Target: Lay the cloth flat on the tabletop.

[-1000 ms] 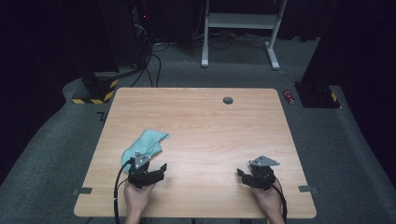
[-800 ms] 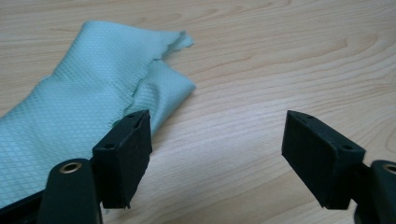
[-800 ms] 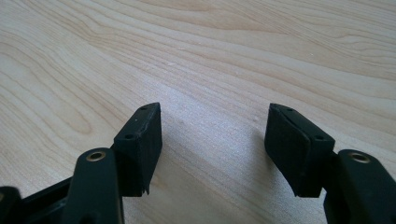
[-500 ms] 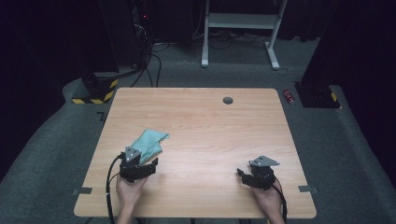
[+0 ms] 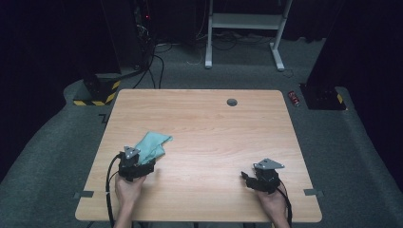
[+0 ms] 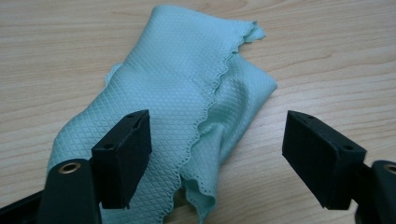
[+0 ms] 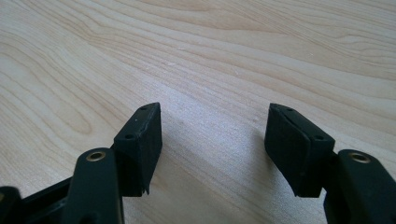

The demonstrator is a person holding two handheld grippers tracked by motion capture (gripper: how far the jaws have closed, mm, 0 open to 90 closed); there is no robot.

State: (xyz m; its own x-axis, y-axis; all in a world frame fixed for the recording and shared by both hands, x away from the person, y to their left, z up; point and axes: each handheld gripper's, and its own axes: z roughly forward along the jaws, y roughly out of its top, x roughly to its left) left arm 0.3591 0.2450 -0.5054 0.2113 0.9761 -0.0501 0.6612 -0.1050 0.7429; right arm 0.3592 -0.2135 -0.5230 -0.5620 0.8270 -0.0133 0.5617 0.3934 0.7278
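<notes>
1. Hovering low, the left gripper [image 6: 217, 144] has jaws spread wide, gripping nothing; one jaw overlaps the teal cloth [image 6: 187, 107].
2. Cloth lies crumpled on the table [image 5: 214, 123], near its left front.
3. Right gripper [image 7: 212, 140] sits wide open, empty, over bare wood.

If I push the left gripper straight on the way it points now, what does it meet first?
Most likely the crumpled light-green textured cloth, lying right ahead of the open left gripper on the wooden table. How close, I can't judge.
</notes>
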